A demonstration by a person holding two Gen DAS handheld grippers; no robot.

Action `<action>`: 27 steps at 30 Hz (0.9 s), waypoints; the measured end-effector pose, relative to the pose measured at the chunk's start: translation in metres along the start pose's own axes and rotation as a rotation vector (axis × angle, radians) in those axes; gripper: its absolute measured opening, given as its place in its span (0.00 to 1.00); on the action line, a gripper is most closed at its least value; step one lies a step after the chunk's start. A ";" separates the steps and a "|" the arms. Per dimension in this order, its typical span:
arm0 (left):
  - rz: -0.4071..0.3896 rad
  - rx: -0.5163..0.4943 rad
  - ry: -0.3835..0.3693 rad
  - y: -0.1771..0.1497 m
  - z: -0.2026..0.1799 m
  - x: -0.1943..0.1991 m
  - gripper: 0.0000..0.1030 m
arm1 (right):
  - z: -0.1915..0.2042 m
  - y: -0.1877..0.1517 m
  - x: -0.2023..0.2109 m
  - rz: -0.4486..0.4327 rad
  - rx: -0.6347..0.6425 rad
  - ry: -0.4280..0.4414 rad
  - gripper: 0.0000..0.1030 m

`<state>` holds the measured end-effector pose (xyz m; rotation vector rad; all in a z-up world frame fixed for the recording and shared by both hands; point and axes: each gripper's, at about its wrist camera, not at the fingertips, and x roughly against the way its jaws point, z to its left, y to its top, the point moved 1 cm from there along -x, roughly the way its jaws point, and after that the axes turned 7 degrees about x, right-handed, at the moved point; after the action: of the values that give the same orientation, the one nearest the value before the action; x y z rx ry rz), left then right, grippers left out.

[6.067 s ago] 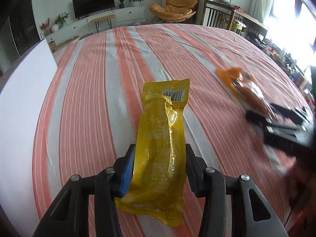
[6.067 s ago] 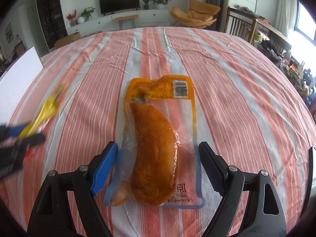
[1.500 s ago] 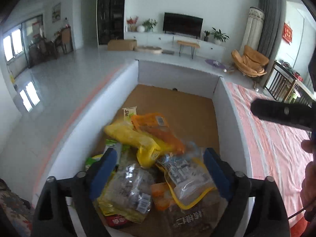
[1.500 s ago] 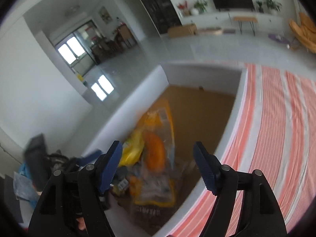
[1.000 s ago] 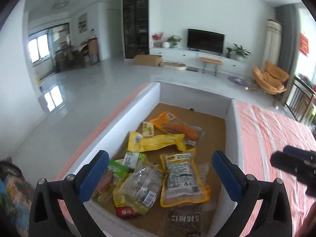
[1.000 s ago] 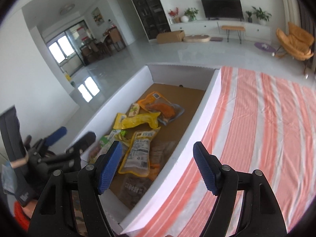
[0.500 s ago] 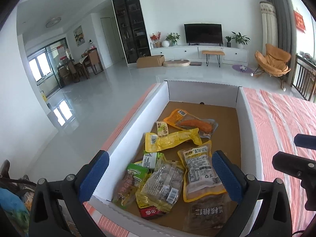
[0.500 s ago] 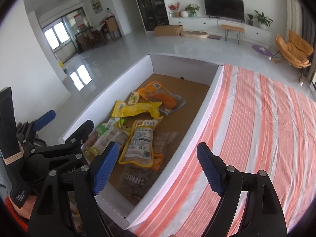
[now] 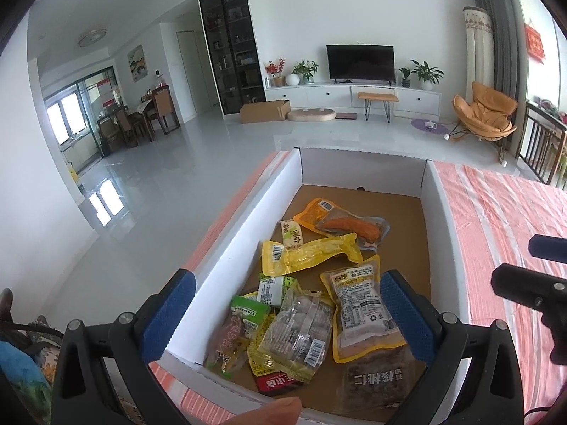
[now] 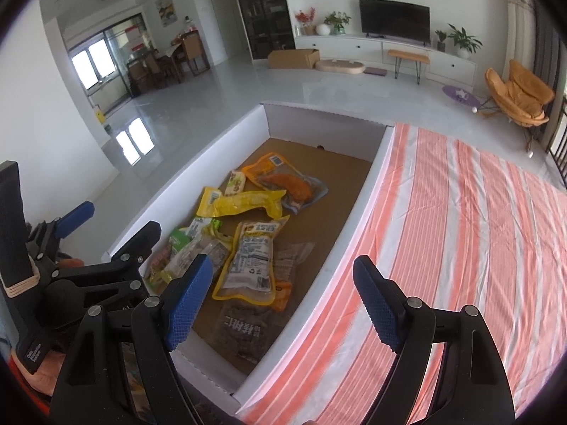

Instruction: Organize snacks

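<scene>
Overhead, crinkly glossy snack packets (image 9: 312, 255), white cardboard box (image 9: 226, 269)

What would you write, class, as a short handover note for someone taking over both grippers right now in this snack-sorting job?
Left gripper: open, empty, above the near end of the white box.
Right gripper: open, empty, over the box's edge beside the striped tablecloth.
In the box: the yellow packet and the orange chicken pack lie toward the far end, the other snacks are piled nearer.
Done: no snack is visible on the cloth that these views show.
Left: check the rest of the table out of view; tidy the pile if wanted.
</scene>
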<state>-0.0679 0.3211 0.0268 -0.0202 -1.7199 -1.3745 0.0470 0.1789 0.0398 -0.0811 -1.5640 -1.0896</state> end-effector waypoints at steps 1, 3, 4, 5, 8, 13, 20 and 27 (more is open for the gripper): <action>0.005 0.003 -0.005 0.000 0.000 -0.001 1.00 | 0.001 0.000 0.000 -0.001 0.001 0.001 0.82; 0.011 0.006 -0.007 0.000 0.000 -0.002 1.00 | 0.002 0.001 0.000 -0.001 0.006 0.003 0.82; 0.013 0.004 -0.004 0.000 0.000 -0.002 1.00 | 0.003 0.002 0.000 -0.001 0.007 0.002 0.82; 0.011 0.001 -0.003 0.000 0.000 -0.002 1.00 | 0.004 0.002 0.000 -0.001 0.009 0.002 0.82; 0.003 -0.014 0.007 0.000 0.000 -0.001 1.00 | 0.005 0.003 0.000 0.000 0.007 0.003 0.82; 0.001 -0.016 0.010 0.001 0.003 0.000 1.00 | 0.009 0.004 -0.001 0.000 0.004 0.009 0.82; 0.008 -0.003 -0.010 0.006 0.010 0.004 1.00 | 0.016 0.008 0.003 0.000 0.003 0.025 0.82; -0.003 0.008 -0.038 0.010 0.013 0.010 1.00 | 0.022 0.014 0.003 -0.007 0.012 0.022 0.82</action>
<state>-0.0766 0.3300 0.0406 -0.0399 -1.7572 -1.3777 0.0378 0.1993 0.0525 -0.0555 -1.5516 -1.0833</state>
